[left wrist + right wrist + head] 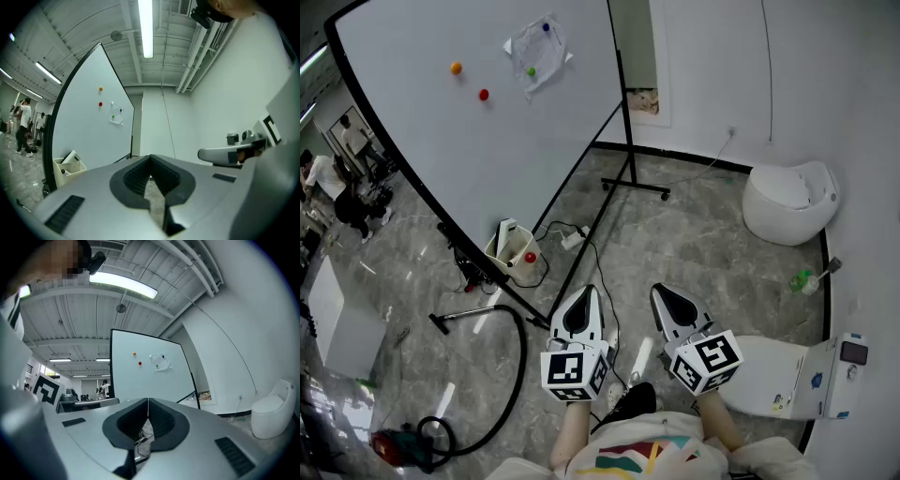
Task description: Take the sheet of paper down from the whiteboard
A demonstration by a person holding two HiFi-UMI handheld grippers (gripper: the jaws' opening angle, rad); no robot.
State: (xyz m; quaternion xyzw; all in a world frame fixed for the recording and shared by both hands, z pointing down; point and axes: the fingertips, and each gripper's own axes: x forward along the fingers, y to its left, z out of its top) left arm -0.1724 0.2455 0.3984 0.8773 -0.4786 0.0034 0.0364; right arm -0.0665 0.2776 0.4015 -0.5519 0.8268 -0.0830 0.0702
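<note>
Head view: left tongs (584, 298) and right tongs (667, 300) both shut, empty, low by the body, well apart from the sheet of paper (537, 53) high on the whiteboard (441, 150), pinned under blue magnet (547, 27) and green magnet (531, 70). Cable (592, 251) and vacuum hose (523, 356) on the floor between: trip or snag risk on approach. Left gripper view: closed, nothing gripped; paper seen at a slant, reach easy to misjudge. Right gripper view: closed too, empty; paper crumpled, likely to tear if yanked with magnets on.
</note>
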